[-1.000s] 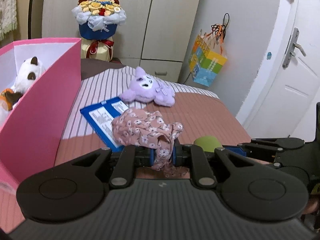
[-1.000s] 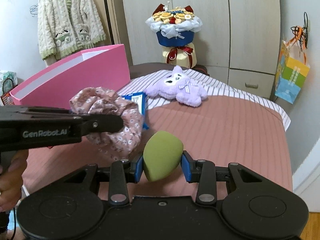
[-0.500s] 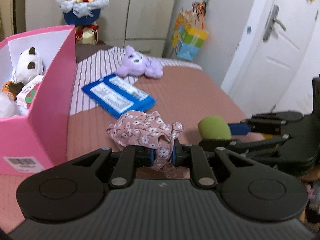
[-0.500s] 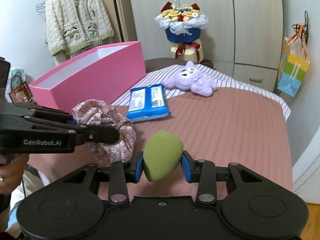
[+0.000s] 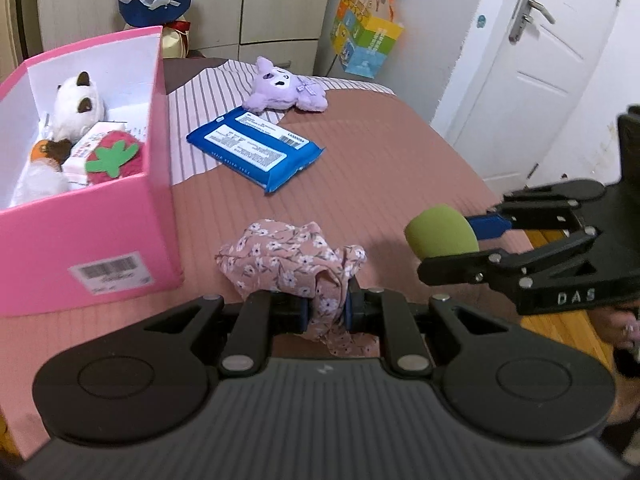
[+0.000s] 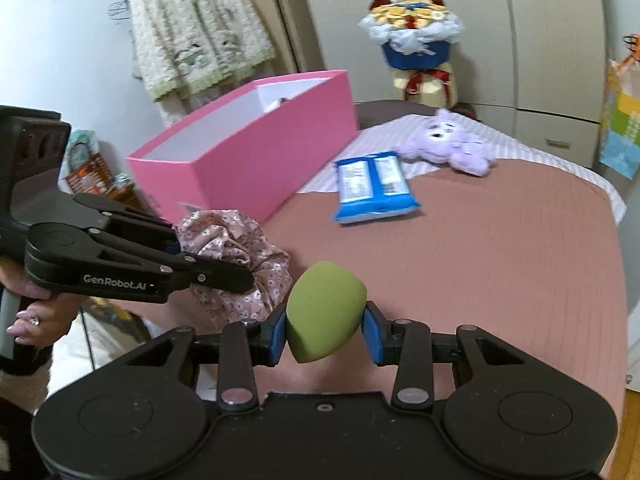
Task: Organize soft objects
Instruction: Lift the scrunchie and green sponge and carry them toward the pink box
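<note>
The left hand-held gripper (image 5: 326, 312) pinches the floral scrunchie (image 5: 288, 256) tight, the right hand-held gripper (image 6: 325, 338) clamps the green sponge (image 6: 324, 316); both likely bound for the pink box (image 5: 92, 240) at left.

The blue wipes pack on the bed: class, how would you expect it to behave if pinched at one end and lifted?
The blue wipes pack looks like a soft film pouch, so it would probably sag rather than stay stiff. Its glossy wrapper may be slippery between pads. It lies flat on the bed, so rolling seems unlikely.
</note>
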`<state>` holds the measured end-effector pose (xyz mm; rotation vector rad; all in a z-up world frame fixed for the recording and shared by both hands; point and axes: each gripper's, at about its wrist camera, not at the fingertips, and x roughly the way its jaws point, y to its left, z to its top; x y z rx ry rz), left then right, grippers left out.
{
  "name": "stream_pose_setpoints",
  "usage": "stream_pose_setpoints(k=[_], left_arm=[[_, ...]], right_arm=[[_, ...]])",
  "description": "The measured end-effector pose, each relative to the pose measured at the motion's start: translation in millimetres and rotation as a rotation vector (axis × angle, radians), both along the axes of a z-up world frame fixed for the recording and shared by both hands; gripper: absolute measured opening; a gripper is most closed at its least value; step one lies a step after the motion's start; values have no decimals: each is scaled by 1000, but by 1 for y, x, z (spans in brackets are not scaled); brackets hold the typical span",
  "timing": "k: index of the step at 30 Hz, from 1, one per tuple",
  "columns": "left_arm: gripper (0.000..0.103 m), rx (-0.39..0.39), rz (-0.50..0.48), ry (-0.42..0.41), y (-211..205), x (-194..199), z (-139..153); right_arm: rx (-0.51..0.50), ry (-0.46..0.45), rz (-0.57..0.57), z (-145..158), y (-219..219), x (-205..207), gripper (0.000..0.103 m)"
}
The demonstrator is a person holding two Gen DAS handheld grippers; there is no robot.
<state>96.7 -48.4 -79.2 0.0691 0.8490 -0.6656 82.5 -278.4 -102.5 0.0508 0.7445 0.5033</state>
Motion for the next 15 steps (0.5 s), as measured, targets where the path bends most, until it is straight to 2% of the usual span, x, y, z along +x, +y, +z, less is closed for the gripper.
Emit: stream_pose_setpoints(k=[4, 10, 15], left_arm=[[15, -8, 0, -7, 23, -17, 12], [15, -59, 56, -7, 64, -37, 30], [15, -71, 97, -57, 89, -48, 53]], right_arm=[[16, 9, 74, 13, 15, -7, 44], [9, -18, 169, 32, 41, -19, 44], [18, -32, 236, 44, 62, -22, 44]])
